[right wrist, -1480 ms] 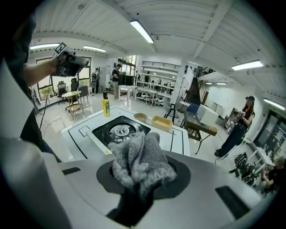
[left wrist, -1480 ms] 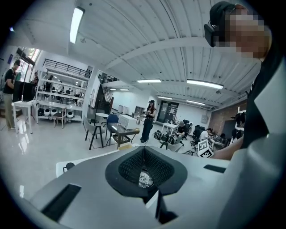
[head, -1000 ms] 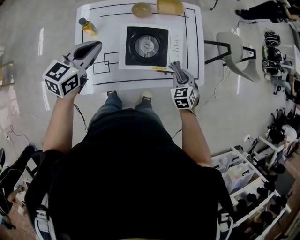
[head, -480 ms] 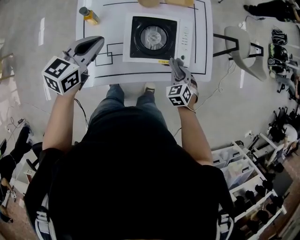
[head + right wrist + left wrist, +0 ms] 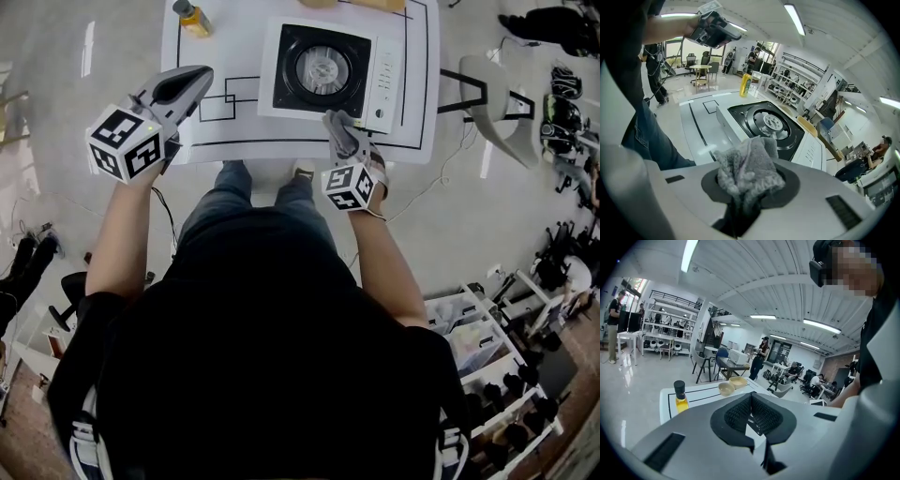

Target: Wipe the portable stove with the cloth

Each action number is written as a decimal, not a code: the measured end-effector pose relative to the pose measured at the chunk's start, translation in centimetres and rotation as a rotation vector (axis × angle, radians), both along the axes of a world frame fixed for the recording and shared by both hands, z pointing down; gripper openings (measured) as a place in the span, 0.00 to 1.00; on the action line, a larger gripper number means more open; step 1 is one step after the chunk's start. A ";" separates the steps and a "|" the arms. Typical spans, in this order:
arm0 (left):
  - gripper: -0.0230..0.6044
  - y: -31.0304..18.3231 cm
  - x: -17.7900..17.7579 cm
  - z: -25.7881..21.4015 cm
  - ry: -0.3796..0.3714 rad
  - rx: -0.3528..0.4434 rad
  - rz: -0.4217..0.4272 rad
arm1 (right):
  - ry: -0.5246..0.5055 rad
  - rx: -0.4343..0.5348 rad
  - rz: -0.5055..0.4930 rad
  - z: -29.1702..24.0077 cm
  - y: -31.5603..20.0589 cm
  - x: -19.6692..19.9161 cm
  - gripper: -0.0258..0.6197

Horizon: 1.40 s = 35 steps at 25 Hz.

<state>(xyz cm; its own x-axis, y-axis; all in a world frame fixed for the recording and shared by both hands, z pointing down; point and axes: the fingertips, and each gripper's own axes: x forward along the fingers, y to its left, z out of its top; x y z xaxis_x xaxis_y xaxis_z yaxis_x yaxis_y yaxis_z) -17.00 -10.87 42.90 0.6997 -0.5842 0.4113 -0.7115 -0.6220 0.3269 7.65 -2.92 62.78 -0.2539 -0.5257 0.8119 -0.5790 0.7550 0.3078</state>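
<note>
"Where is the cloth [image 5: 749, 171]?"

"It's grey and fluffy. The right tool [image 5: 347, 148] is pinching it tight. A bunched-up bit sticks out past the tips."

"And the portable stove [image 5: 286, 94]?"

"It sits on the white bench [image 5: 187, 56], over on the right side. It's white with a black top. There's a round shiny burner [image 5: 323, 70] in the middle, and buttons [image 5: 382, 80] run down its right side."

"Is the cloth on it?"

"The cloth is at the near edge of the stove, close to the corner with the buttons. I can't tell if it's touching or just above."

"What about the other one?"

"The left tool [image 5: 187, 82] is pressed together with nothing in it. It hangs over the near left part of the bench, well apart from the stove."

"What else is on the bench?"

"A little bottle [image 5: 194, 17] with yellow stuff inside and a dark cap. It stands at the far left corner. Two tan dishes [image 5: 726, 388] sit at the far edge, side by side. Black lines [image 5: 216, 105] are drawn on the bench top too."

"Who holds the tools?"

"A person [image 5: 262, 356] in a black top and blue jeans [image 5: 220, 211], standing right at the near edge of the bench."
</note>
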 end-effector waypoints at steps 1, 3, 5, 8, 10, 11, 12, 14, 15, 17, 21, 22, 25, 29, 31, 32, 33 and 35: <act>0.07 0.0 -0.4 0.1 0.002 -0.001 -0.007 | -0.003 -0.003 -0.009 0.1 0.0 -0.6 0.21; 0.07 0.1 -1.3 0.2 0.006 -0.002 -0.022 | -0.009 -0.008 -0.028 0.2 0.0 -1.7 0.21; 0.07 0.2 -2.0 0.4 0.005 -0.005 -0.032 | -0.018 -0.011 -0.047 0.3 0.1 -2.9 0.21; 0.07 0.5 -2.9 0.6 0.007 -0.008 -0.043 | -0.032 -0.014 -0.076 0.3 0.2 -4.8 0.21; 0.07 0.7 -3.3 0.7 0.009 -0.009 -0.049 | -0.040 -0.017 -0.100 0.3 0.3 -6.1 0.21; 0.07 0.8 -3.5 0.8 0.010 -0.010 -0.052 | -0.043 -0.018 -0.114 0.3 0.4 -6.9 0.21; 0.07 0.9 -3.7 0.8 0.011 -0.011 -0.054 | -0.046 -0.019 -0.130 0.3 0.6 -7.6 0.21; 0.07 1.1 -4.0 0.8 0.011 -0.011 -0.057 | -0.052 -0.019 -0.157 0.3 0.8 -9.0 0.21; 0.07 1.2 -4.2 0.8 0.011 -0.010 -0.058 | -0.054 -0.020 -0.168 0.3 0.8 -9.6 0.21; 0.07 1.3 -4.7 0.8 0.010 -0.008 -0.065 | -0.058 -0.022 -0.186 0.3 0.8 -10.7 0.21; 0.07 1.5 -5.9 0.8 0.013 -0.008 -0.086 | -0.058 -0.020 -0.218 0.3 0.9 -12.2 0.21; 0.07 1.5 -6.1 0.9 0.013 -0.010 -0.089 | -0.058 -0.019 -0.227 0.3 0.9 -12.6 0.21; 0.07 1.9 -6.6 0.9 0.015 -0.014 -0.094 | -0.064 -0.019 -0.254 0.1 1.1 -14.0 0.21; 0.07 2.0 -6.8 1.2 0.019 -0.021 -0.094 | -0.079 -0.031 -0.300 -0.1 1.3 -16.1 0.21; 0.07 2.1 -6.8 1.3 0.021 -0.023 -0.095 | -0.096 -0.051 -0.323 -0.2 1.4 -17.0 0.21; 0.07 2.1 -6.9 1.4 0.021 -0.023 -0.095 | -0.110 -0.066 -0.333 -0.2 1.4 -17.4 0.21; 0.07 2.0 -7.0 1.5 0.021 -0.024 -0.096 | -0.125 -0.084 -0.343 -0.3 1.3 -17.8 0.21; 0.07 2.0 -7.1 1.6 0.022 -0.026 -0.098 | -0.161 -0.132 -0.361 -0.6 1.2 -18.6 0.21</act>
